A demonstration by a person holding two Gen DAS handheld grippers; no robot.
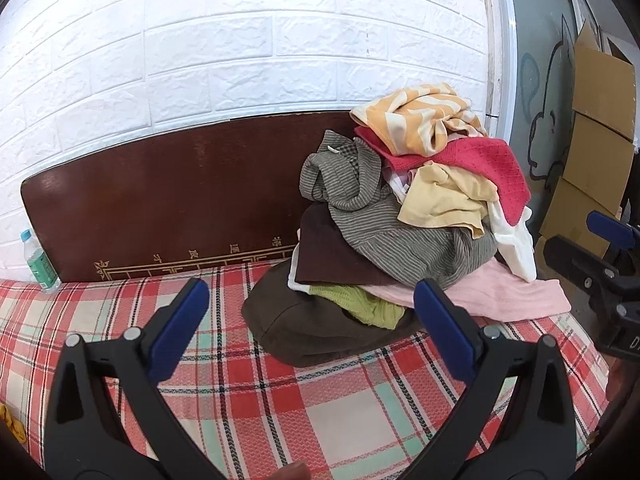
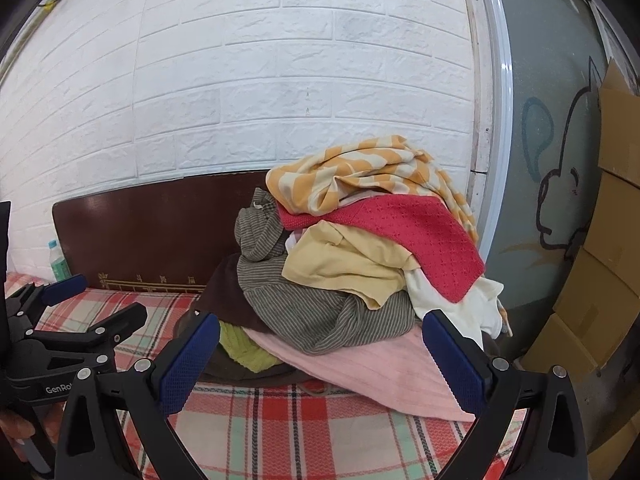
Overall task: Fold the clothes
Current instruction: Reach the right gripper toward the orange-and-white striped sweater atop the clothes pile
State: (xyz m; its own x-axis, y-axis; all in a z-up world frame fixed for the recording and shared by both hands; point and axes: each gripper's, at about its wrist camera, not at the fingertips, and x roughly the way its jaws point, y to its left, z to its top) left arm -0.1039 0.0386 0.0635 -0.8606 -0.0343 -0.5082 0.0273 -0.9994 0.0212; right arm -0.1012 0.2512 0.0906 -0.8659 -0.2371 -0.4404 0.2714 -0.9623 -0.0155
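Note:
A heap of unfolded clothes (image 1: 404,216) lies on the plaid bed against the headboard. On top sits an orange-and-cream striped garment (image 1: 420,116), then a red knit (image 1: 492,168), a pale yellow piece (image 1: 444,200), a grey striped top (image 1: 380,216), brown items and a pink cloth (image 1: 500,292) at the base. My left gripper (image 1: 312,300) hovers open in front of the heap, holding nothing. My right gripper (image 2: 324,344) is open too, close before the pink cloth (image 2: 372,372) and grey striped top (image 2: 320,308). Each gripper shows at the edge of the other's view.
The bed carries a red, cream and green plaid sheet (image 1: 304,412). A dark brown headboard (image 1: 168,208) stands against a white brick wall. A water bottle (image 1: 38,260) is at the left end. Cardboard boxes (image 1: 600,128) stack up at the right by a grey wall.

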